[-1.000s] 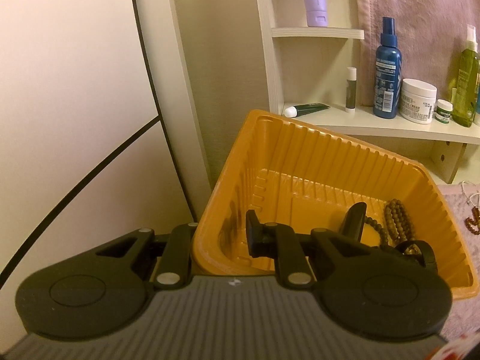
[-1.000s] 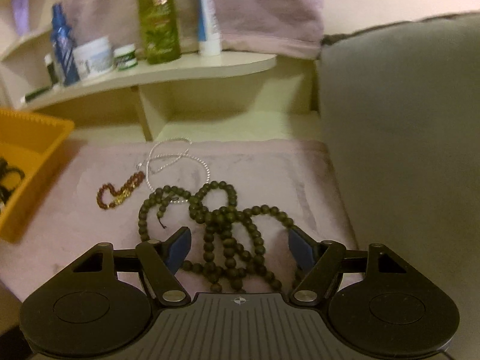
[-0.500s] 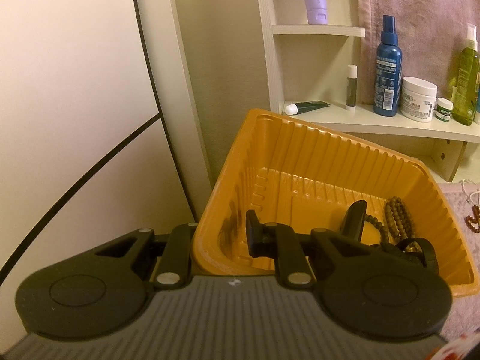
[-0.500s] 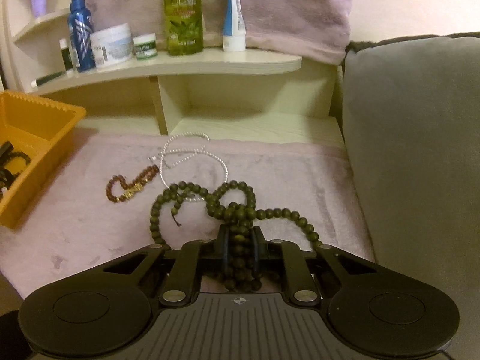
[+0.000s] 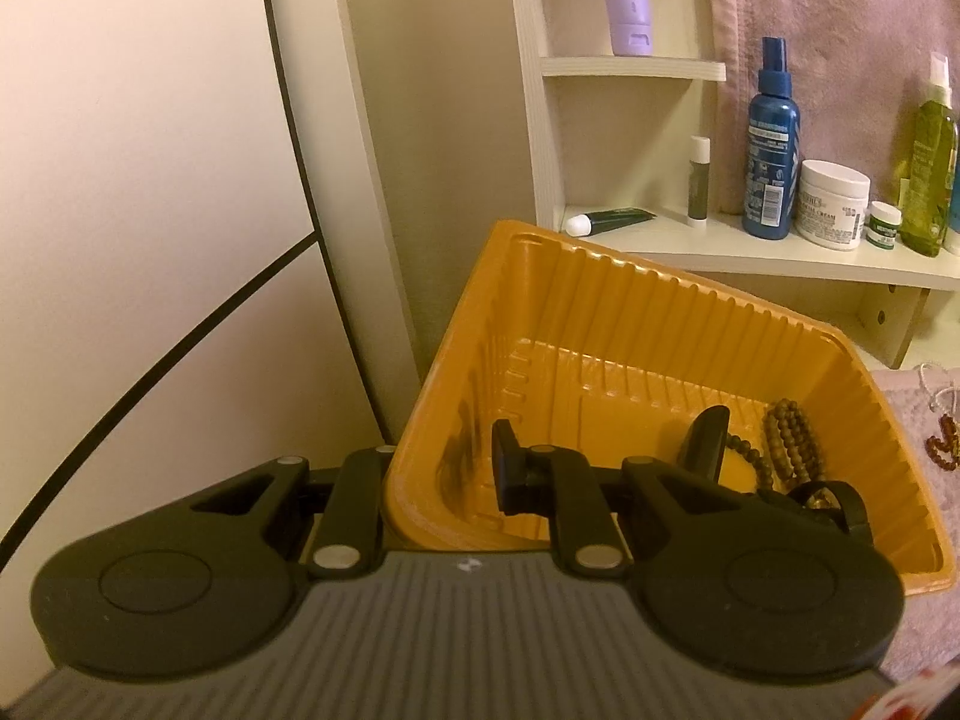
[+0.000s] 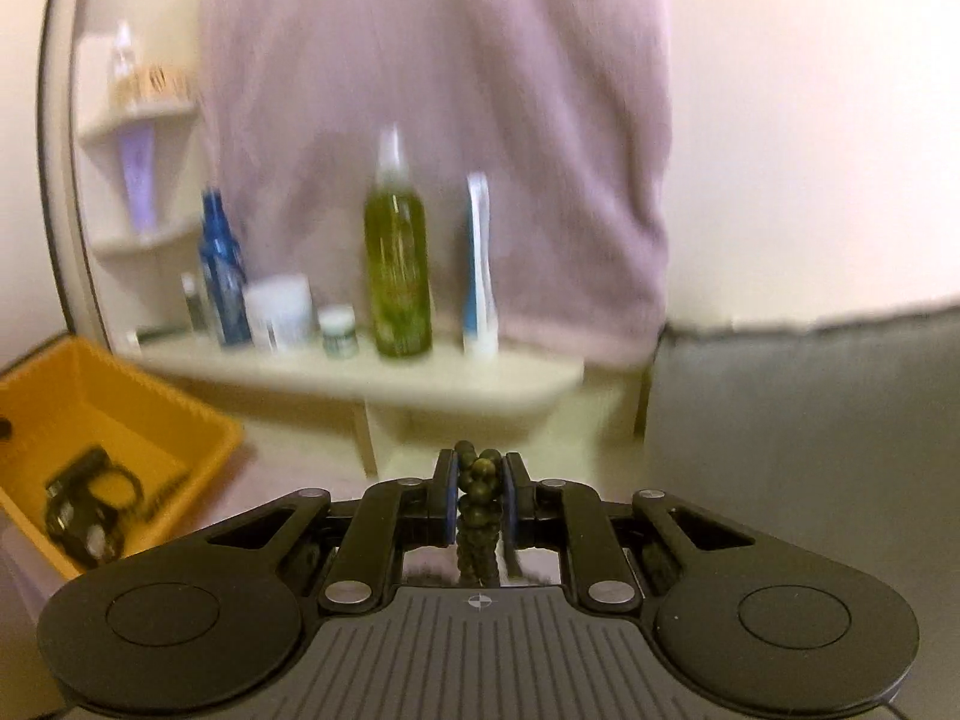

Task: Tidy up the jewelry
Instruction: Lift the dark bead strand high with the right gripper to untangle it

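Right claw (image 6: 478,492) clamped on dark beads (image 6: 478,510); strands bunch between the pads and hang below. Tray (image 6: 198,420) sits ahead-left of it, shelf (image 6: 372,375) with bottles beyond, blurred. Left claw (image 5: 441,474) pinches the tray (image 5: 600,312) wall, one finger inside. Brown beads (image 5: 789,438) lie inside, to its right.

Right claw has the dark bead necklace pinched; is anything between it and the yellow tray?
Nothing visible blocks it. The right claw holds the bead necklace, and the yellow tray sits open-topped to its left, steadied at the rim by the left claw.
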The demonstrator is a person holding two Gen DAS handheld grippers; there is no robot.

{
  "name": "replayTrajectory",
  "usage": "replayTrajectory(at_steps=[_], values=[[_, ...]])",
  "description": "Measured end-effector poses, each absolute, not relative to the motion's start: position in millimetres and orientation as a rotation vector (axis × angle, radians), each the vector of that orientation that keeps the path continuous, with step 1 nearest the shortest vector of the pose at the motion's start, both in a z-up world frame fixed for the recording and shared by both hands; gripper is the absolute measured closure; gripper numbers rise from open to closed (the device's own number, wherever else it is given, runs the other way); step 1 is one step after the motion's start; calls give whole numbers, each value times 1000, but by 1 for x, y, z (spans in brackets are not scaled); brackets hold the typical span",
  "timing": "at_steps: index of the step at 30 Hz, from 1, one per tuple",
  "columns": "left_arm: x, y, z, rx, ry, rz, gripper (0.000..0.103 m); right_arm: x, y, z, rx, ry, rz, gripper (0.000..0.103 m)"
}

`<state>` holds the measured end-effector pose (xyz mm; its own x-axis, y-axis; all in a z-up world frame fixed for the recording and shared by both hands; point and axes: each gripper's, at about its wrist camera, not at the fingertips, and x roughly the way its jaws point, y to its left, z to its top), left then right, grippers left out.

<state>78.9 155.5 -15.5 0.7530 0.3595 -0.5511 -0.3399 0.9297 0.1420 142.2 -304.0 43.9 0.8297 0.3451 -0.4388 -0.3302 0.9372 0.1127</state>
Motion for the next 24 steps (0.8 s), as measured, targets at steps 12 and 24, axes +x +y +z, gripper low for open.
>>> replayTrajectory(at_steps=[12, 24], values=[[77, 157, -11, 21, 590, 366, 87, 133, -295, 120, 28, 357, 416, 97], [74, 157, -7, 11, 576, 349, 87, 141, -276, 145, 27, 312, 456, 97]])
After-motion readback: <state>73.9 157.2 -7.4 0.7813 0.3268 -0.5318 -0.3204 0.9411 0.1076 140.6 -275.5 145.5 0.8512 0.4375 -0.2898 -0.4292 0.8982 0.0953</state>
